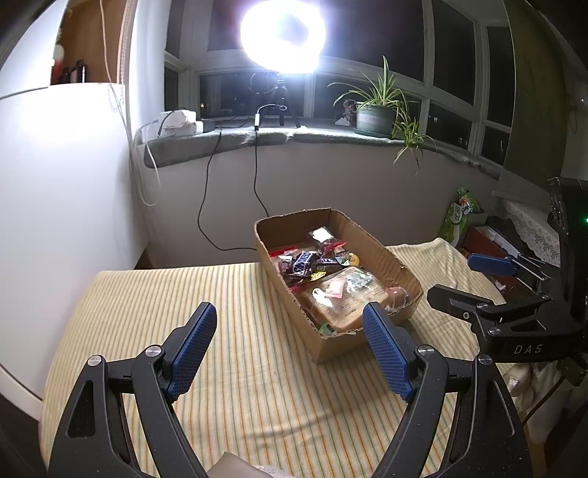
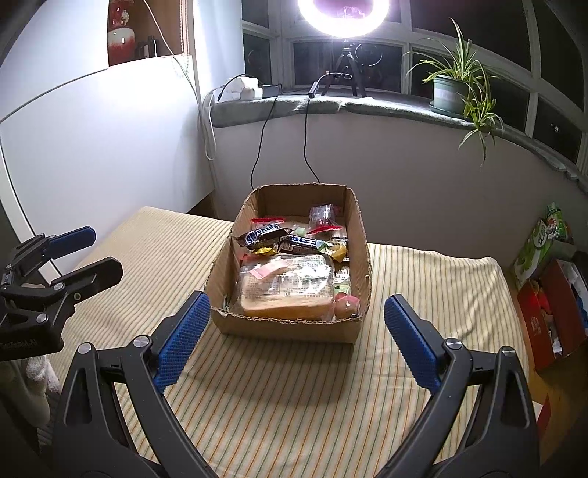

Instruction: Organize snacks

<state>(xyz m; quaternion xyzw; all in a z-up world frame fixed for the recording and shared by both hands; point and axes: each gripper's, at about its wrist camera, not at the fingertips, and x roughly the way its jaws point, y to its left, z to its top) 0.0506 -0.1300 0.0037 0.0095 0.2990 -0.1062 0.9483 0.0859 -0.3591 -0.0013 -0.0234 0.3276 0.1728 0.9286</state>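
Note:
A shallow cardboard box [image 1: 378, 253] [image 2: 362, 235] stands on the striped tablecloth, filled with snacks. Inside lie a wrapped bread loaf [image 2: 286, 290] [image 1: 341, 298], a Snickers bar [image 2: 262, 236] [image 1: 303, 261], small red-edged clear packets [image 2: 323, 217] and loose candies. My left gripper [image 1: 290, 327] hovers open before the box's near left corner, nothing between its blue pads. My right gripper [image 2: 297, 320] hovers open just in front of the box's near wall, holding nothing. Each gripper shows at the edge of the other's view: the right gripper [image 1: 474, 275], the left gripper [image 2: 92, 253].
The striped cloth [image 2: 294, 397] covers a small table beside a white cabinet [image 1: 62, 184]. A ring light [image 1: 283, 33] on a tripod, cables, a power strip and a potted plant [image 2: 452, 88] sit on the windowsill. Red and green packages [image 2: 547, 294] lie on the floor at the right.

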